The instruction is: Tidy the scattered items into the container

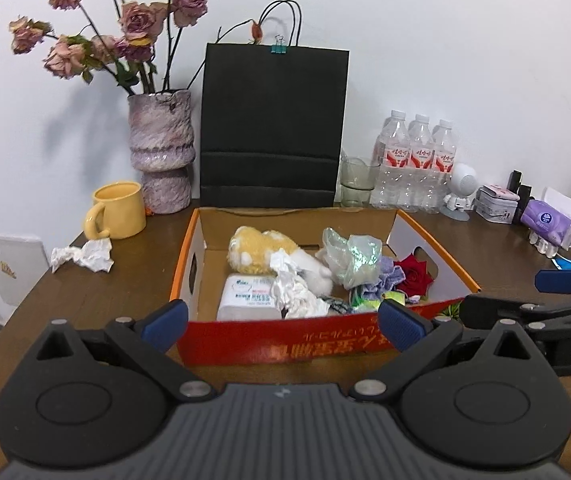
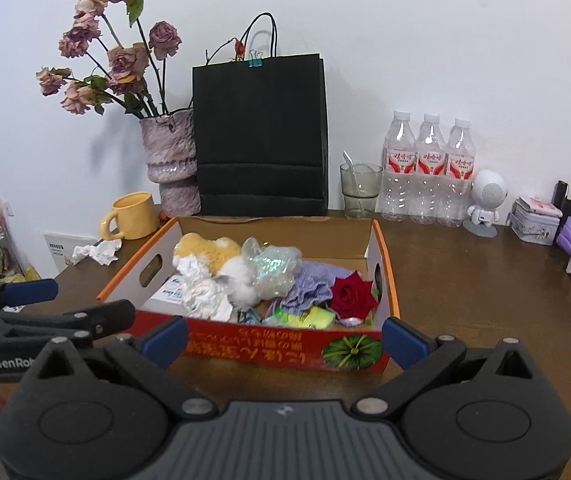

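A yellow mug (image 1: 119, 210) and a crumpled paper (image 1: 83, 255) sit on the table (image 1: 97, 300), left of the box (image 1: 285, 342). The left gripper (image 1: 283, 320) is wide open and holds nothing. The box holds a soft toy (image 1: 259, 254), a plastic bag (image 1: 351, 258) and a red rose (image 1: 413, 276). The right gripper (image 2: 285, 338) is open and empty too.
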`<action>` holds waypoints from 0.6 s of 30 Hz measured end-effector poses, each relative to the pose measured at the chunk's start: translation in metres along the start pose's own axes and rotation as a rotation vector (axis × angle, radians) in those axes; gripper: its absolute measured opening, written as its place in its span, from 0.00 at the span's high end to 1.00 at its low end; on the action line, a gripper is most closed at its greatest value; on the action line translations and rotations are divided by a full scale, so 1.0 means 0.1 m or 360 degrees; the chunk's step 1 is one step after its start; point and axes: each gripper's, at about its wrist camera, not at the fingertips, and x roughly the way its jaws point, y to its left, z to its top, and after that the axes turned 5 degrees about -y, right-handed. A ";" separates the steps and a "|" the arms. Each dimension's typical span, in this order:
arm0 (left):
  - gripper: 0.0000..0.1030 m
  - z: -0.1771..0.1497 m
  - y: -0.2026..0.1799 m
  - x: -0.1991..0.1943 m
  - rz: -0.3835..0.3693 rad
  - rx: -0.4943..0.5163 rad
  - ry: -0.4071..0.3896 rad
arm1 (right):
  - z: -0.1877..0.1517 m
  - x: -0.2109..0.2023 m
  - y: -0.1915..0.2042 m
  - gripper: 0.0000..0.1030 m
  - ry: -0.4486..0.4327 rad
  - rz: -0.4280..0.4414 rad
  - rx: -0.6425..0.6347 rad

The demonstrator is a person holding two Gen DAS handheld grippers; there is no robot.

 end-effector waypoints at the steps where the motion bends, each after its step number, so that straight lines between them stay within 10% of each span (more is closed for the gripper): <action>1: 0.00 0.00 0.01 -0.03 0.0002 -0.0011 0.0005 | -0.01 -0.02 0.01 0.00 0.0002 -0.0001 -0.0005; 18: 0.00 -0.02 -0.04 -0.30 0.0060 -0.0004 -0.0017 | -0.11 -0.30 0.10 0.00 -0.0012 -0.0020 -0.0038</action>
